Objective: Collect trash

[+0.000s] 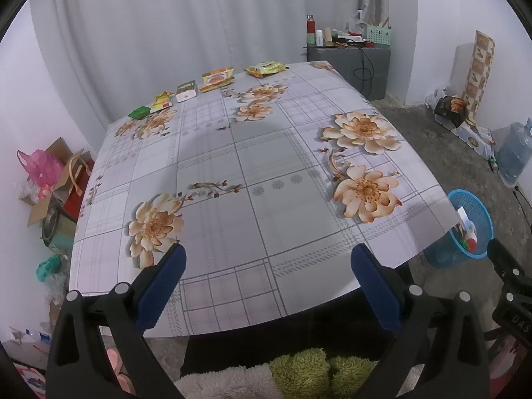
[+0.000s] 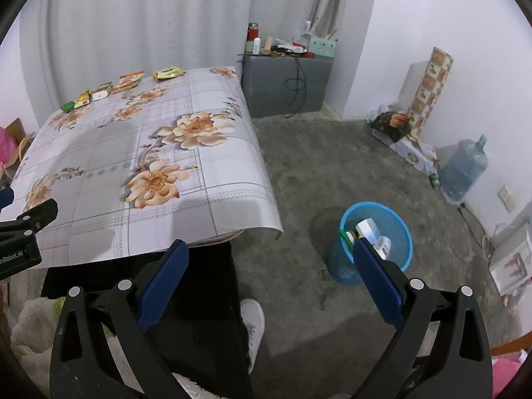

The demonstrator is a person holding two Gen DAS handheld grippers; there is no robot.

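Both the left tool [image 1: 267, 262] and the right tool [image 2: 271, 259] gape wide and empty; the wrappers [image 1: 216, 79] line the bench [image 1: 252, 199] at 11 o'clock; reach far, pinch one flat, then carry it to the blue basket [image 2: 395, 226] at 3 o'clock.

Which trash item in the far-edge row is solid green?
The small green packet, at the row's left end; the other four are yellow, white or orange printed wrappers.

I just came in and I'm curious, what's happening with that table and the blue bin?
A person is clearing trash. Both tools, left and right, are open and hold nothing. Five snack wrappers still lie along the table's far edge. The blue basket on the floor already has some trash inside.
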